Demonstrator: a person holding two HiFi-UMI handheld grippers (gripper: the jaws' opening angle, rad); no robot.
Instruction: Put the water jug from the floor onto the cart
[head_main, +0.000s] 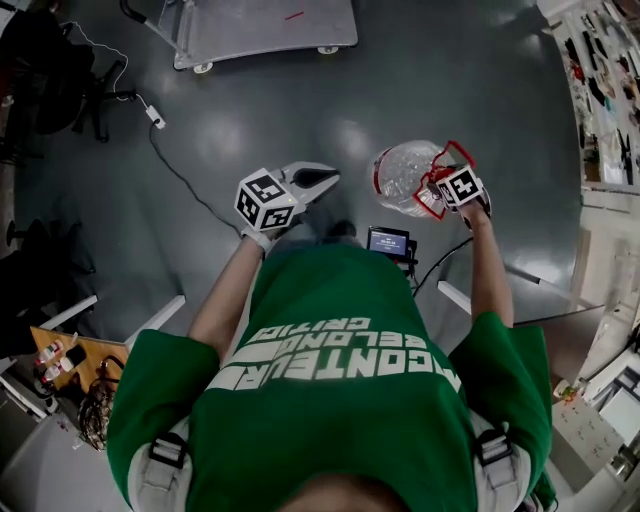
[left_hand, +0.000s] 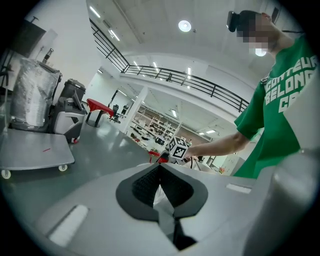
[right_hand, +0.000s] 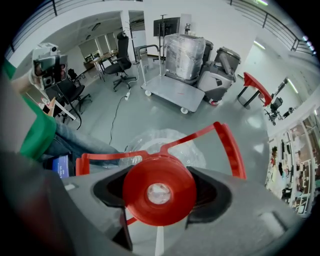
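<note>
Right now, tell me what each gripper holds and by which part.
The right gripper holds the water jug by its red cap, between the jaws. The left gripper holds nothing, jaws together.

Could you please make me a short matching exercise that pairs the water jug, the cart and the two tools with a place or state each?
Things:
1. water jug
2. cart
3. left tool
4. right tool

Places or states:
A. shut, holding nothing
B. parked on the grey floor, far from both tools
C. shut on the red cap
D. clear-bodied, held up at its cap end

Pairs: 1-D; 2-B; 3-A; 4-C.
</note>
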